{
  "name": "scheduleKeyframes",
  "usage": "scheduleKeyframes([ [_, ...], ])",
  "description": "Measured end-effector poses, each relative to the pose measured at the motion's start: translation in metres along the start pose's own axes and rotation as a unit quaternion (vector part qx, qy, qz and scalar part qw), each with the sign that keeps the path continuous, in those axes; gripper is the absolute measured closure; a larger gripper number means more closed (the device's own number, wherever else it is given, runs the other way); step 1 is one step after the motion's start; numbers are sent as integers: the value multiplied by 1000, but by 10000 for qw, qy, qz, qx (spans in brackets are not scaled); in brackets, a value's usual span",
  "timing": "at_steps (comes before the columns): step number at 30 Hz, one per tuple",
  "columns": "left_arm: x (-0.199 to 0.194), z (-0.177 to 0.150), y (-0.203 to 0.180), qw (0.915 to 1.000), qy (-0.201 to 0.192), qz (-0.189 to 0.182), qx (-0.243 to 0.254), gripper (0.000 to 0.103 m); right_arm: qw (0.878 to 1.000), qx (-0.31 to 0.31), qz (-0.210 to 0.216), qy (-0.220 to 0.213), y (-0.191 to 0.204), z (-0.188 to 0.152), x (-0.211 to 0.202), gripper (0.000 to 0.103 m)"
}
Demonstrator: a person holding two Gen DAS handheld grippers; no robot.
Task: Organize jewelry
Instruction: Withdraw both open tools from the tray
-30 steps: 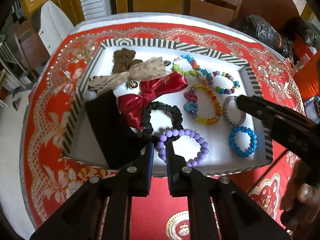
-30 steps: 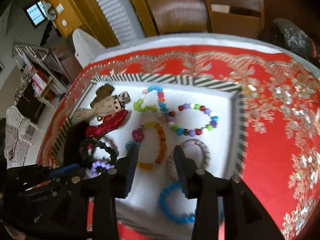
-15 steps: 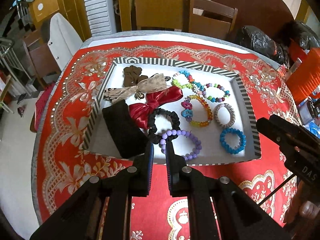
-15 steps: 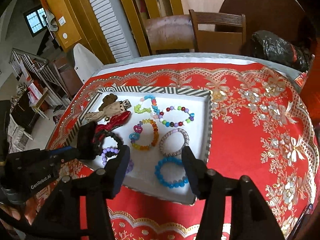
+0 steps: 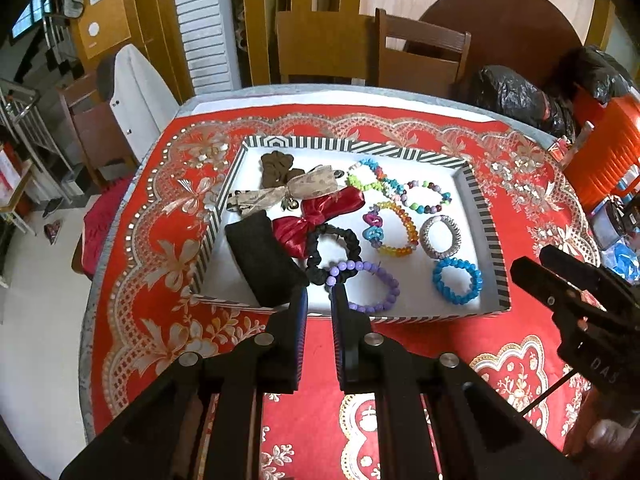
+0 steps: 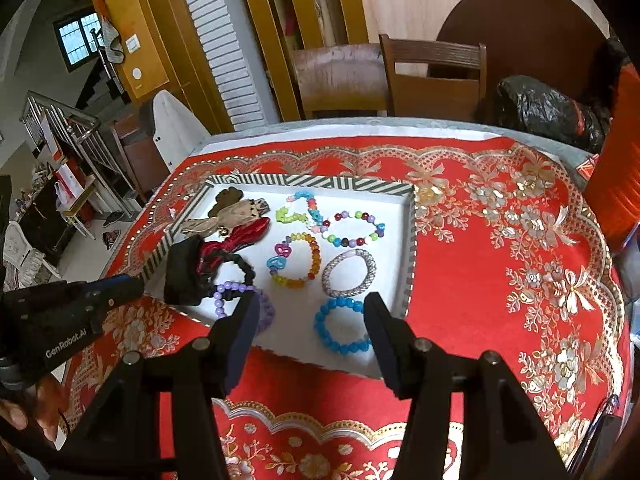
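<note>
Both grippers hang empty before the tray (image 5: 486,216); left gripper (image 5: 318,300) closed, right gripper (image 6: 310,316) half open after just widening; best retreat slowly, touching no bracelet

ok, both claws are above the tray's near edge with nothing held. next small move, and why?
Probably lower the right claw onto the blue bracelet. Its jaws are open and empty, having just opened, and already frame that bracelet, which lies apart from the others in the tray. The left claw is shut and empty.
</note>
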State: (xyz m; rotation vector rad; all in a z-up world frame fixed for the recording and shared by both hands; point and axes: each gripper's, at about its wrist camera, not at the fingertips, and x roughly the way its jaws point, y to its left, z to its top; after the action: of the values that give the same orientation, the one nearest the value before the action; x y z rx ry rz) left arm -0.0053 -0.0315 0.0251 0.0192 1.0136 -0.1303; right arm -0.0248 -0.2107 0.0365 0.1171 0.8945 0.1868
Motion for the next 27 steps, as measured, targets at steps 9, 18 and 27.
scheduleKeyframes([
  [9,-23,-4,-1,9997,-232,75,77,103,9993,-124,-2,-354,19,-3,-31,37],
  [18,-46,-12,-2,9986,-468,127,215,102,9985,-107,-19,-540,30,-13,-52,36],
  [27,-63,-17,1,9971,-695,156,251,102,9977,-55,-166,-662,34,-20,-65,32],
])
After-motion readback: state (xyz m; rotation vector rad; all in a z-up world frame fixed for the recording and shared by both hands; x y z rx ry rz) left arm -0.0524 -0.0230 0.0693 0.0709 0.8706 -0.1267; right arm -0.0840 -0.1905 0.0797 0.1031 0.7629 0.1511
